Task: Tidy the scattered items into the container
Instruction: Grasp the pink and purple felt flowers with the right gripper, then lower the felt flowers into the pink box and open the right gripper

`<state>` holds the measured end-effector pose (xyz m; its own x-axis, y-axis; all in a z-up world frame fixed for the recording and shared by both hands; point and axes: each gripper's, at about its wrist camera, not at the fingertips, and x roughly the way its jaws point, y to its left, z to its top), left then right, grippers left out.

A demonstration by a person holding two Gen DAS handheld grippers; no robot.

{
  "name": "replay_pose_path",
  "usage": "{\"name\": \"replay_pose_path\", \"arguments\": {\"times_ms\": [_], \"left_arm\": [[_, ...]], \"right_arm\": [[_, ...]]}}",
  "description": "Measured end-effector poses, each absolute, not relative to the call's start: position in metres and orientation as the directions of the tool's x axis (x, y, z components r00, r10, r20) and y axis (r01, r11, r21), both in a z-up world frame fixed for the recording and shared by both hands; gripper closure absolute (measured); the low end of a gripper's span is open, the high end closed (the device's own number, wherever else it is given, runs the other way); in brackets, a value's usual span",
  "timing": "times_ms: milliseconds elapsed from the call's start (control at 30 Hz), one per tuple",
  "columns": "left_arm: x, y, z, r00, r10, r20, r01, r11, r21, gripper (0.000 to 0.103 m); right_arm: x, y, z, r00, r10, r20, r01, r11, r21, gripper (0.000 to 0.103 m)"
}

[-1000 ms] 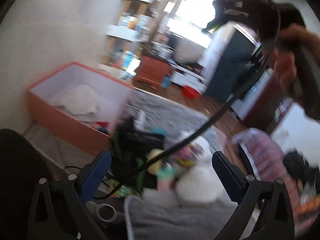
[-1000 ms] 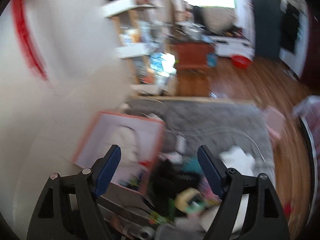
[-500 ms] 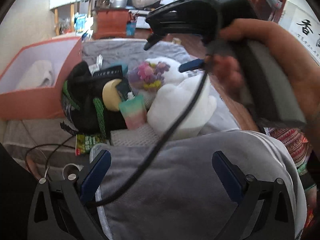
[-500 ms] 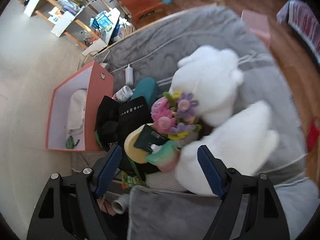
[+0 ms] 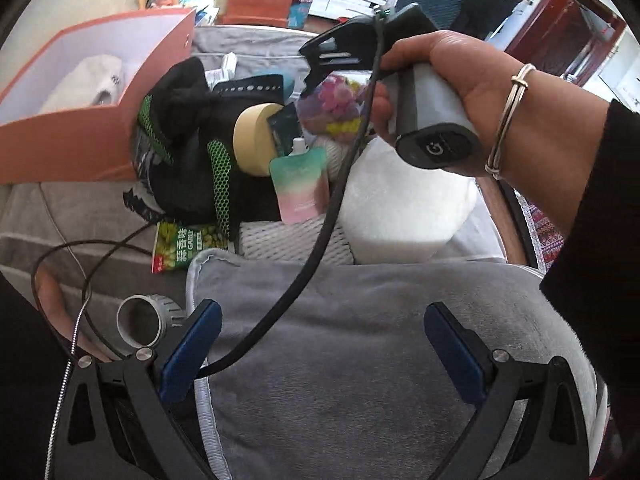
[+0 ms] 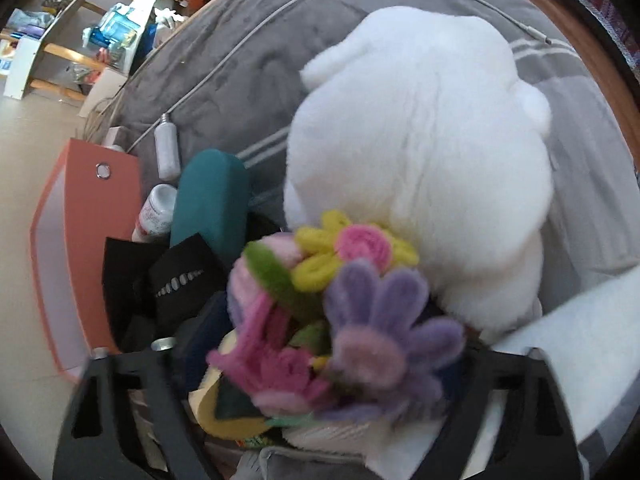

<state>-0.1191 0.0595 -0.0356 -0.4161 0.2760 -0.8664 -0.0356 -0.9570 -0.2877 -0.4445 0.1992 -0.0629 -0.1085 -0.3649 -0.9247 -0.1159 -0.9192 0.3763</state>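
Here the right tool [image 6: 320,364] is closing around the fuzzy flower bunch [image 6: 332,312], pads not visibly pressing. Soft stems could slip free, or snag the white plush [image 6: 420,152]. The left tool [image 5: 320,352] hangs wide open, empty.

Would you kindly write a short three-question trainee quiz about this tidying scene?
1. True or false: the orange box already holds something white.
2. Which item sits between the right gripper's closing jaws: A) the fuzzy flower bouquet, B) the teal case, C) the tape roll?
3. Fill in: the left gripper hovers over a grey ____.

Key: 1 true; 2 A; 3 cushion.
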Motion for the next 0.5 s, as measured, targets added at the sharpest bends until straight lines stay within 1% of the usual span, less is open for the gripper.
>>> {"name": "replay_pose_path", "arguments": {"times_ms": [33, 167, 267, 400, 500], "left_arm": [[-0.12, 0.058, -0.037, -0.413, 0.277, -0.868, -0.031, -0.956, -0.291, 0.001], [-0.121, 0.058, -0.038, -0.4, 0.279, -0.873, -0.022, -0.955, -0.295, 0.001], [-0.119, 0.059, -0.036, -0.404, 0.274, -0.873, -0.029, -0.958, -0.287, 0.001], [-0.116, 0.061, -0.03, -0.431, 0.265, -0.862, -0.046, -0.961, -0.272, 0.001], [-0.112, 0.061, -0.021, -0.478, 0.247, -0.843, -0.061, -0.967, -0.249, 0.001]], "right_arm": [[-0.443, 0.201, -0.061, -0.12, -0.373, -0.92, -0.121, -0.914, 0.386, 0.031], [-0.434, 0.204, -0.04, -0.146, -0.361, -0.921, -0.09, -0.922, 0.376, 0.032], [-0.427, 0.211, -0.011, -0.179, -0.362, -0.915, -0.071, -0.923, 0.379, 0.032], [-0.424, 0.214, 0.05, -0.235, -0.333, -0.913, -0.037, -0.936, 0.351, 0.032], [-0.421, 0.196, 0.102, -0.279, -0.315, -0.907, 0.031, -0.947, 0.32, 0.032]]}}
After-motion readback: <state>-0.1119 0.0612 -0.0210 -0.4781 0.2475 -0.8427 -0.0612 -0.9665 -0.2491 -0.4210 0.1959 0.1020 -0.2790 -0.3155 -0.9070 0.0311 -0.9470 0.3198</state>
